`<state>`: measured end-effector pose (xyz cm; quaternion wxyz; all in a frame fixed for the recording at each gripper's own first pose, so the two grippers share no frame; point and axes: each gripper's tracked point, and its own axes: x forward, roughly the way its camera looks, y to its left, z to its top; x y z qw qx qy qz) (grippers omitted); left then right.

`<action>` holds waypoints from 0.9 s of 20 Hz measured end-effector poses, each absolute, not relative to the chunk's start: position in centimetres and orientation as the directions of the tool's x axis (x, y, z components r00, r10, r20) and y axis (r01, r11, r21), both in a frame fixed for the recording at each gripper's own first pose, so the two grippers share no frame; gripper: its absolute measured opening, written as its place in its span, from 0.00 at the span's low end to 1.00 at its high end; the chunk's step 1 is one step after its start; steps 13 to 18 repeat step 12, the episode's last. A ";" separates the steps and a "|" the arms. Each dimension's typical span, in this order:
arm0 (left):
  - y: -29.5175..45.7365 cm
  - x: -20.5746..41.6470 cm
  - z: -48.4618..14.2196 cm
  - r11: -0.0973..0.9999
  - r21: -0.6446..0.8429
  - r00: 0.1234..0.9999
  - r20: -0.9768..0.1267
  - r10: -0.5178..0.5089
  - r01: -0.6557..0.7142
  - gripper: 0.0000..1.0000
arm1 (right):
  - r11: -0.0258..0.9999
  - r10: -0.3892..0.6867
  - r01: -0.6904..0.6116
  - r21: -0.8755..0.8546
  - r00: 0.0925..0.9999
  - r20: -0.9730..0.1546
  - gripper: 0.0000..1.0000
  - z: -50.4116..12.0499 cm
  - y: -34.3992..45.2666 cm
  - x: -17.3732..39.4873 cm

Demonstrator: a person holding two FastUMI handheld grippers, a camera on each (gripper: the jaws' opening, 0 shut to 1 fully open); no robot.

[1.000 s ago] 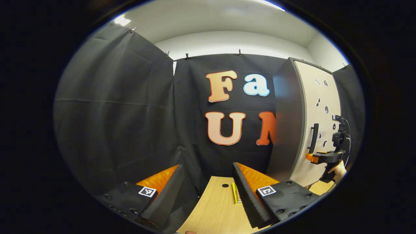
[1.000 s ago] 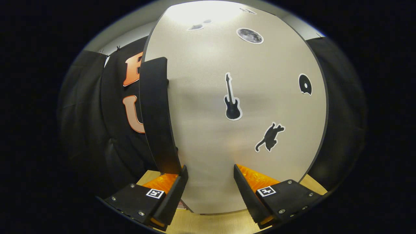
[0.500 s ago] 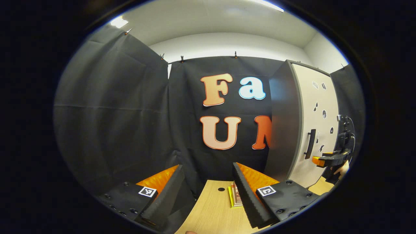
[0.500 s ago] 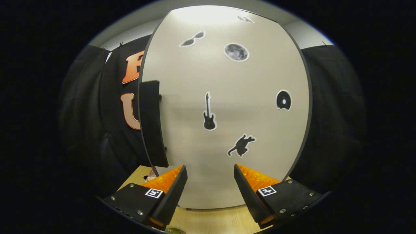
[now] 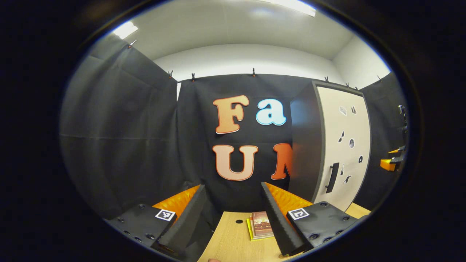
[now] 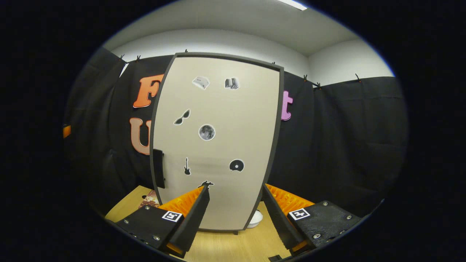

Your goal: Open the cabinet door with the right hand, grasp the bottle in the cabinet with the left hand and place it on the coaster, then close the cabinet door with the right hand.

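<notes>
With the cabinet door (image 6: 218,142) standing shut straight ahead of our right gripper (image 6: 233,214), we've got its beige front facing us, just past the tips of the jaws. Its dark handle (image 6: 158,168) sits low on the door's left edge, up and to the left of our left finger. The bottle is hidden from us, so we can't tell where it sits. Stickers dot the door: sunglasses, a moon, a guitar, a disc. The right jaws are spread wide with nothing between them, well apart from the handle. Something white (image 6: 255,218) peeks out at the door's bottom right corner, between the jaws; can't tell what it is.

Our left gripper (image 5: 233,214) has its jaws released too, nothing in them. Between them on the wooden surface (image 5: 233,243) lies a small stack of books (image 5: 260,225), and the cabinet (image 5: 329,145) is off to the right of the right finger.
</notes>
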<state>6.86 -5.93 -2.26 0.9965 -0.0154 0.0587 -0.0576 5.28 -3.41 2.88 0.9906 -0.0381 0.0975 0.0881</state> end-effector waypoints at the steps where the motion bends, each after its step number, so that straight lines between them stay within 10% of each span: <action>1: -5.7 6.8 -1.3 0.994 -0.030 0.989 -0.104 -0.109 0.106 0.96 | 0.983 0.165 -0.177 -0.053 0.969 -0.183 0.91 4.6 -4.7 4.2; 18: -5.8 3.7 5.0 0.996 -0.046 0.996 -0.038 -0.079 0.077 0.96 | 0.992 0.116 -0.119 -0.041 0.990 -0.079 0.93 13.4 -15.1 -2.1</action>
